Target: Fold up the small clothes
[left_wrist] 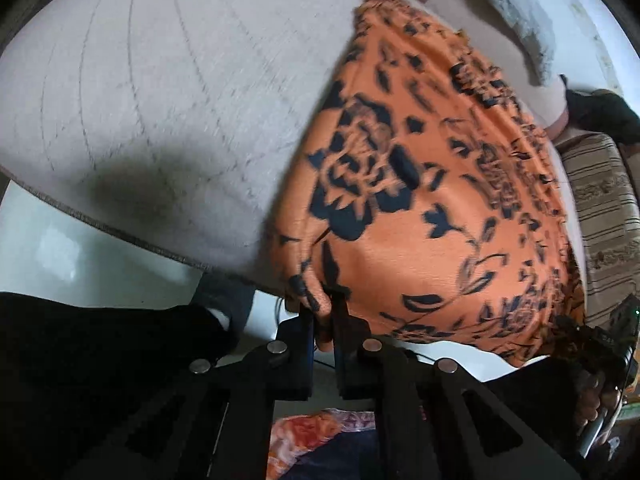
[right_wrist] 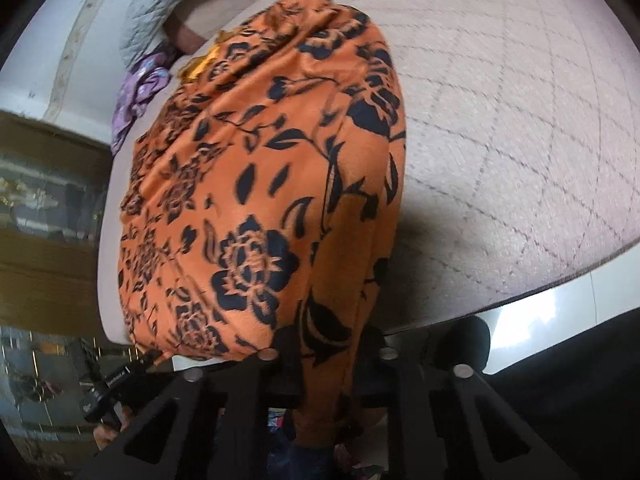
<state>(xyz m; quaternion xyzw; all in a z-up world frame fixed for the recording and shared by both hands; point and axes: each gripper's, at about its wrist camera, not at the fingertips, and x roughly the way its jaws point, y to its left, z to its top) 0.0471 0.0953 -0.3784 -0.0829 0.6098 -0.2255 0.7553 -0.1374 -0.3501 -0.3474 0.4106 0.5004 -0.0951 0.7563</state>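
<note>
An orange garment [left_wrist: 432,184] with a dark blue flower print lies on a pale quilted mattress [left_wrist: 152,92]. Its near edge hangs over the mattress's front edge. My left gripper [left_wrist: 322,304] is shut on the garment's near left corner, and a fold of cloth shows between the black fingers. In the right wrist view the same garment [right_wrist: 256,184] runs away from me up the bed. My right gripper [right_wrist: 328,340] is shut on its near right corner, with the cloth bunched down between the fingers. In the left wrist view the right gripper [left_wrist: 600,344] appears at the far right edge.
A grey quilted pillow [right_wrist: 152,12] and a crumpled purple cloth [right_wrist: 140,92] lie at the head of the bed. White floor [left_wrist: 60,248] shows below the mattress [right_wrist: 520,140] edge. A striped sofa [left_wrist: 600,216] stands to one side, and a wooden cabinet [right_wrist: 44,220] to the other.
</note>
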